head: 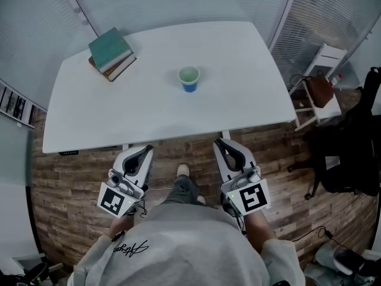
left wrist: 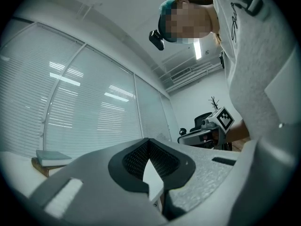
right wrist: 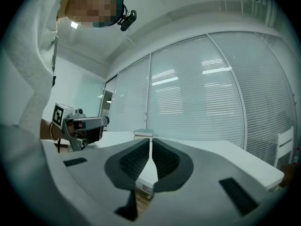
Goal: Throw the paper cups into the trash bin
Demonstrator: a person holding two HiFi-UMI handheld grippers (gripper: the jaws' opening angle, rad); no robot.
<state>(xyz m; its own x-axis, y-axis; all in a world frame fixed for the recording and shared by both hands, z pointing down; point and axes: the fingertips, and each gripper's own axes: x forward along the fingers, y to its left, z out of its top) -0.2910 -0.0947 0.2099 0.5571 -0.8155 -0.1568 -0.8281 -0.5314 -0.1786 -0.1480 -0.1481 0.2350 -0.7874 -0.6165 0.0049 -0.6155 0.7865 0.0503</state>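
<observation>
Paper cup (head: pixel 189 78): upright on table (head: pixel 238 100), 12 o'clock from left gripper (head: pixel 145 150) and right gripper (head: pixel 221 142) (both closed, empty); unopened jaws would likely topple it.

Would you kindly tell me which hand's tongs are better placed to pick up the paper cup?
Right, marginally: the right tongs sit slightly nearer the paper cup than the left tongs; both are shut and empty.
</observation>
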